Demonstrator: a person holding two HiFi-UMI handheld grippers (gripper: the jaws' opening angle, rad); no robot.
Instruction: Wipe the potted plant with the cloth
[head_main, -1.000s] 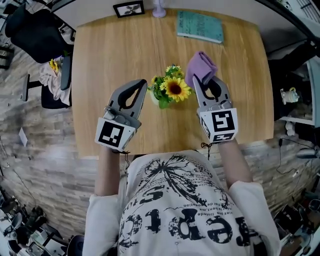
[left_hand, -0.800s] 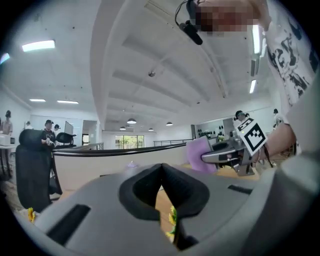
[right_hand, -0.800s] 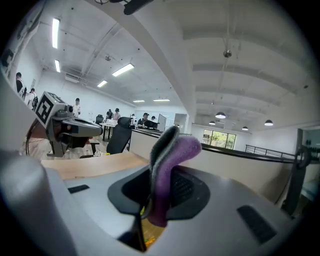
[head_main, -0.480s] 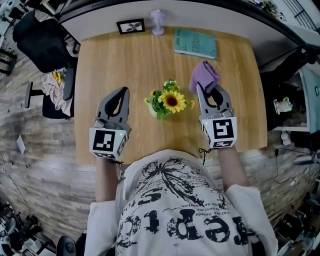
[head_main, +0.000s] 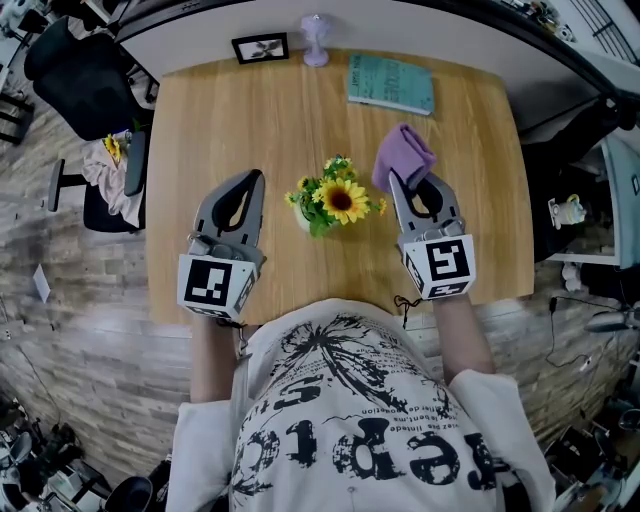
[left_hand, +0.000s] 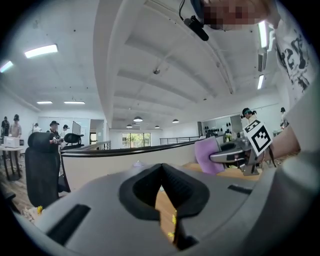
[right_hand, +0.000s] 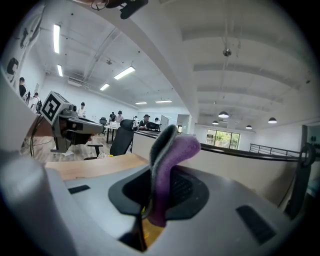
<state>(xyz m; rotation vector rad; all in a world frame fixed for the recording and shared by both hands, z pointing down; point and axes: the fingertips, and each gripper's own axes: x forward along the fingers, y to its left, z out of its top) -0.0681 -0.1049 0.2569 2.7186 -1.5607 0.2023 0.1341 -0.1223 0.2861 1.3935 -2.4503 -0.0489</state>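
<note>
Plant (head_main: 335, 203) in its pot stood on the counter (head_main: 230, 110) between the two tongs, touching neither; the left tongs (head_main: 257, 176) were closed and empty, the right tongs (head_main: 393, 178) gripped a purple cloth (head_main: 403, 157) beside it.

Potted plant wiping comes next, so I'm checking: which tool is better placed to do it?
Probably right. The right tool is shut on the purple cloth, beside the potted plant. The left tool is shut and empty.
</note>
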